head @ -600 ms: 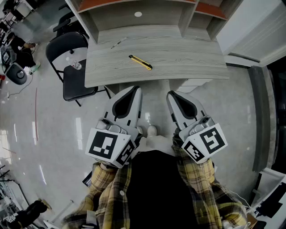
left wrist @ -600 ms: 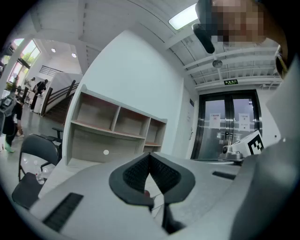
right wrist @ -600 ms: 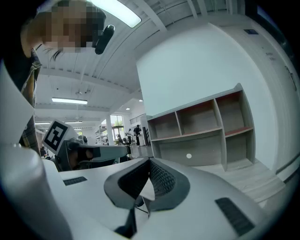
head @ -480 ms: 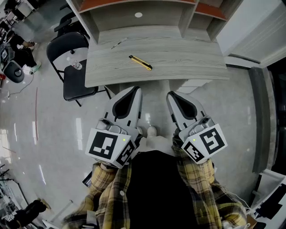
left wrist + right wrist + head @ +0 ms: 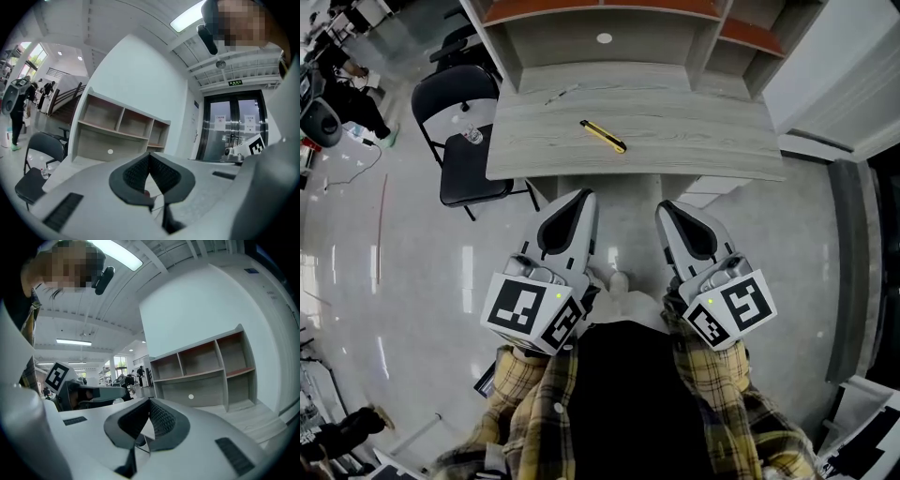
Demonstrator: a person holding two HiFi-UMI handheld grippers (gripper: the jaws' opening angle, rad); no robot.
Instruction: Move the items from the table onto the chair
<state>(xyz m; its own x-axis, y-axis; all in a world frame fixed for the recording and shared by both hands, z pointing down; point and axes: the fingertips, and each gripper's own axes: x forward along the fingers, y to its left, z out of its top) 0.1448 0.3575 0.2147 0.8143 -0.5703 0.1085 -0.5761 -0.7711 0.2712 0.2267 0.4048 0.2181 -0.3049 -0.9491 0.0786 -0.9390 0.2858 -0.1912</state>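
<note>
A yellow utility knife [image 5: 603,135] lies on the grey wooden table [image 5: 712,141], near its middle. A black chair [image 5: 467,169] stands at the table's left end, with a small clear bottle [image 5: 471,135] on its seat. My left gripper [image 5: 580,197] and right gripper [image 5: 662,208] are held side by side in front of the table's near edge, short of the knife. Both are shut with nothing between the jaws. In the left gripper view the left gripper [image 5: 150,155] points at the shelf unit [image 5: 117,126], the chair [image 5: 40,154] at far left. The right gripper [image 5: 150,401] meets tip to tip.
An open shelf unit [image 5: 609,28] rises from the back of the table. The glossy floor [image 5: 412,281] spreads to the left, with cables and equipment at the far left edge. A white cabinet [image 5: 834,75] stands at the right. My plaid sleeves fill the bottom of the head view.
The view has shifted slightly: table, knife and chair sit a little lower and to the right in the head view. Both grippers stay shut and keep their places.
</note>
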